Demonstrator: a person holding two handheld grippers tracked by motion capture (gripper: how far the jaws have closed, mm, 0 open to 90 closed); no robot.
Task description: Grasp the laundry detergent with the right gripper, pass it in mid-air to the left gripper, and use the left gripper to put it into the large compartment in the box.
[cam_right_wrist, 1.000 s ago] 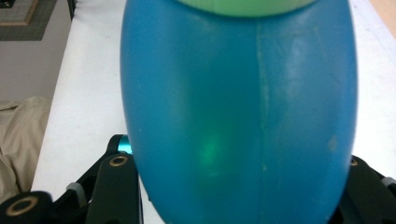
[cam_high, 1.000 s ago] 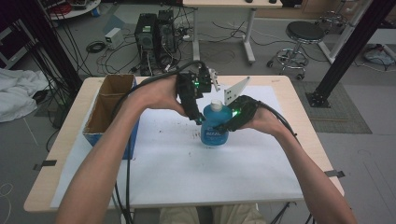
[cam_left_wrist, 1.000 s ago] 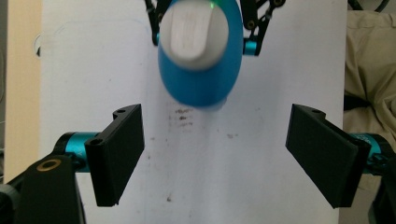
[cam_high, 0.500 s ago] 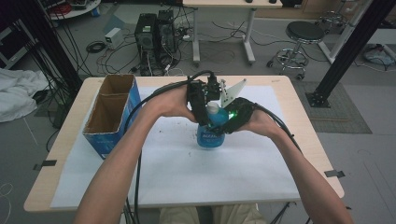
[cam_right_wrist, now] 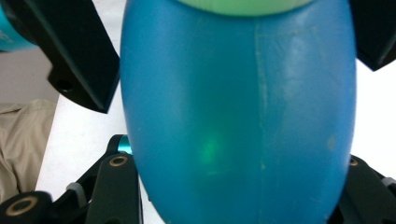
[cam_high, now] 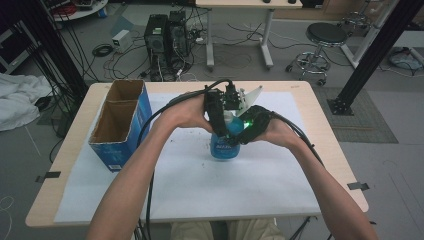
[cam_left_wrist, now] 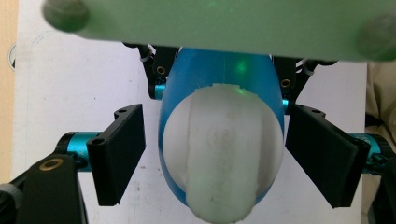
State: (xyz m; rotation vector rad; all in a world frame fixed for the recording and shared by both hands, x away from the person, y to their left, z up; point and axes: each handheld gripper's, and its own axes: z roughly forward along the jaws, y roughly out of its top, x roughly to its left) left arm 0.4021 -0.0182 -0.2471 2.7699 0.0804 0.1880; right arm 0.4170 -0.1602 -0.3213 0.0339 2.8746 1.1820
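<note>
Blue cardboard box (cam_high: 120, 125), 2 open compartments, stands at the left of the white sheet (cam_high: 280, 185) that covers the wooden table (cam_high: 65, 165); it plays no part in the work shown.

Item 1: left gripper (cam_high: 216, 114), held from above over the bottle. In the left gripper view its 2 black pads (cam_left_wrist: 119, 151) stand spread on either side of the white cap (cam_left_wrist: 222, 151), a gap showing on each side; nothing is pinched.

Item 2: translucent blue plastic bottle (cam_high: 225, 142), printed label, upright on the white sheet near the table's middle, between the 2 hands. The cap looks fully seated.

Item 3: right gripper (cam_high: 239, 135), green light lit, clamped across the bottle's body. In the right gripper view the blue wall (cam_right_wrist: 238, 116) sits between its jaws, which press against both flanks.

Status, judged:
- Done: bottle steadied by the right gripper; left gripper lined up around the cap.
- Left: close the left pads on the cap, twist it off, set it down.
- About 1 third of the way through, if uncapping is the aim; that aim itself is a reading of the pose.

Risk: smooth, rounded cap may slip under flat pads.
</note>
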